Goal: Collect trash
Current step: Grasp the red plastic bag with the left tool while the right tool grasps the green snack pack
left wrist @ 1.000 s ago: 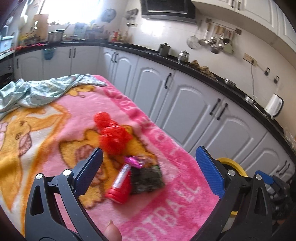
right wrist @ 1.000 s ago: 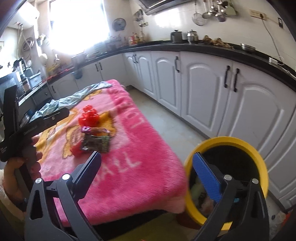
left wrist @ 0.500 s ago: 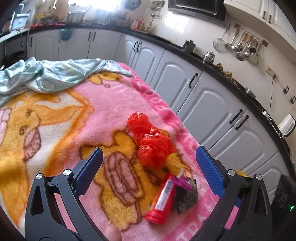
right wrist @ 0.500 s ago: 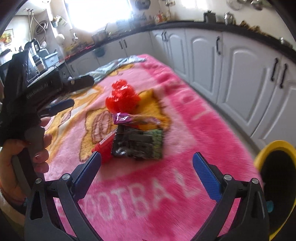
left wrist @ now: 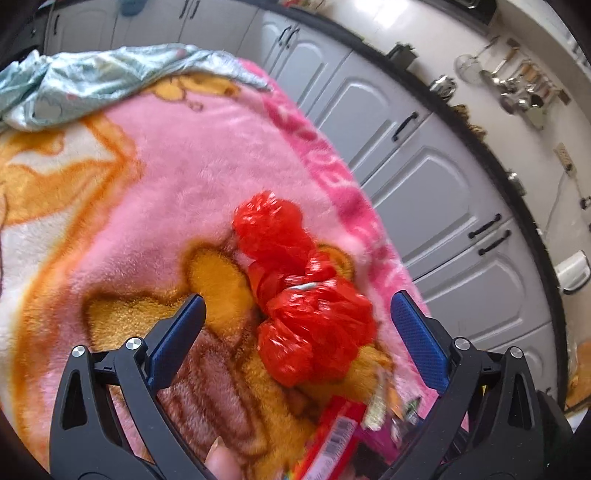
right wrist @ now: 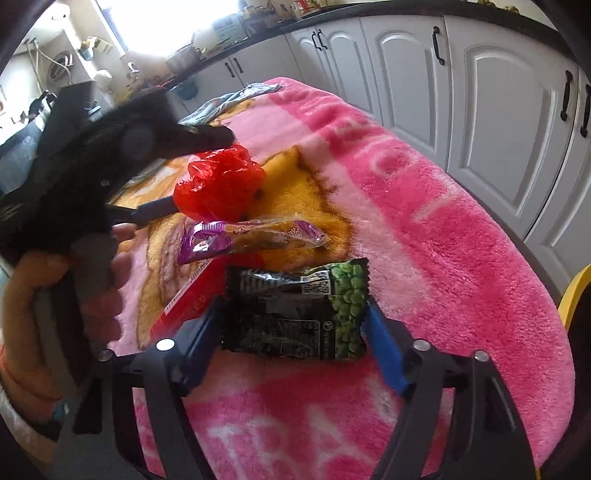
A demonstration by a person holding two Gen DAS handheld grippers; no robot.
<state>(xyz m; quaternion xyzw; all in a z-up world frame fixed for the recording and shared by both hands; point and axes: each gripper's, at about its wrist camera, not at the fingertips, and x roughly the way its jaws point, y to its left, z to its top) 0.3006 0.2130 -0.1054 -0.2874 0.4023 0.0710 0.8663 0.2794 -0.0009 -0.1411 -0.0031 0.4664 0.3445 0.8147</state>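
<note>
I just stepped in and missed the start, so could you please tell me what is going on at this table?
A person is clearing trash off a pink blanket with a two-finger tool in each hand. The right tool has just been closing, and its pads now sit against both sides of the black-and-green snack packet. The left tool is open, straddling the crumpled red plastic bag. A purple wrapper and a red tube lie untouched.

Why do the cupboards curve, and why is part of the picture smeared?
Both views: fisheye lenses bend the straight cabinets into arcs. Right wrist view: the window is blown out to white, and the left gripper is motion-blurred. Left wrist view: the red plastic bag and the wrappers at the bottom edge are smeared.
</note>
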